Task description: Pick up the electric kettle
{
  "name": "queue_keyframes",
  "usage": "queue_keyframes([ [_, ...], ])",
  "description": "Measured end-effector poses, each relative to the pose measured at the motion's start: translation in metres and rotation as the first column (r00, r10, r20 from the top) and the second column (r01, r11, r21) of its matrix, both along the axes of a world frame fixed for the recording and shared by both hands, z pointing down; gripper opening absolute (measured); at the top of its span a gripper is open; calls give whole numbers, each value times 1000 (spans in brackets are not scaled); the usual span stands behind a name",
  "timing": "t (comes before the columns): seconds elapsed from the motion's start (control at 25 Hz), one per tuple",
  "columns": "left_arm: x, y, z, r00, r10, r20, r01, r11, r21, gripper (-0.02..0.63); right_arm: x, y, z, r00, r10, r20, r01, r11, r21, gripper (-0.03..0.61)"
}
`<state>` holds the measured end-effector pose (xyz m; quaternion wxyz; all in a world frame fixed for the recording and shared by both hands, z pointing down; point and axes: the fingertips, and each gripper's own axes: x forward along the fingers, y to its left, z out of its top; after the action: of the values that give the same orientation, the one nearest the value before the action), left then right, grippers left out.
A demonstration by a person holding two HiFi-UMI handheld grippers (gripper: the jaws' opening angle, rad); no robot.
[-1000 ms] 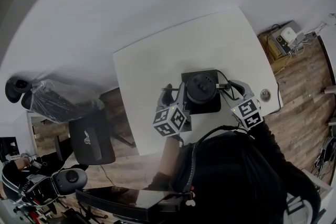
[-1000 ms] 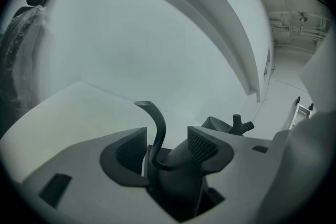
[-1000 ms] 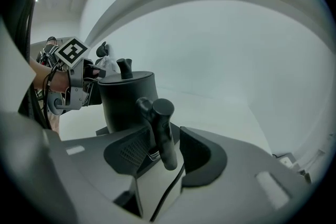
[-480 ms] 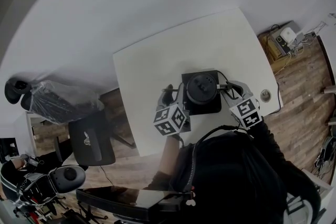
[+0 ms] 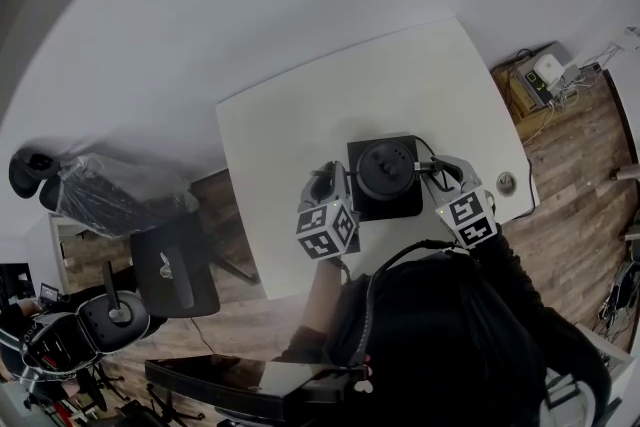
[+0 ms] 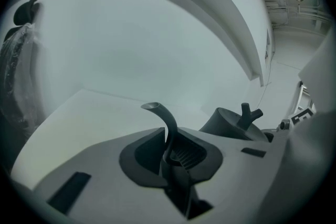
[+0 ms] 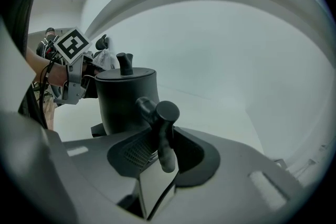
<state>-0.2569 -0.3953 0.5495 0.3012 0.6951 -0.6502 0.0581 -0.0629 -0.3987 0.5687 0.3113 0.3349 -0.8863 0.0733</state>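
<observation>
left gripper clamps spout, right gripper handle

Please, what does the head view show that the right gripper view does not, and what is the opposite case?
Only the head view shows the marker cube on the right gripper and the whole outline of the white table. Only the right gripper view shows how that gripper's jaws are closed on the handle of the kettle, and the kettle's side wall. Both show the kettle, its lid and the left gripper at its other side.
</observation>
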Motion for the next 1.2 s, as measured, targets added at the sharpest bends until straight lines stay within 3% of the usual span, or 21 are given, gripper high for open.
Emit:
queue_keyframes([
  [0.48, 3, 5, -9, 999, 50, -1, -50, 999, 10, 41, 1, -2, -11, 1000, -11, -23, 12, 999, 31, 101],
  [0.76, 3, 2, -39, 998, 60, 1, -60, 997, 54, 41, -1, -6, -37, 1000, -20, 3, 20, 998, 55, 100],
  [1.2, 7, -6, -110, 996, 86, -21, -81, 984, 161, 41, 2, -24, -113, 999, 2, 53, -12, 983, 181, 101],
])
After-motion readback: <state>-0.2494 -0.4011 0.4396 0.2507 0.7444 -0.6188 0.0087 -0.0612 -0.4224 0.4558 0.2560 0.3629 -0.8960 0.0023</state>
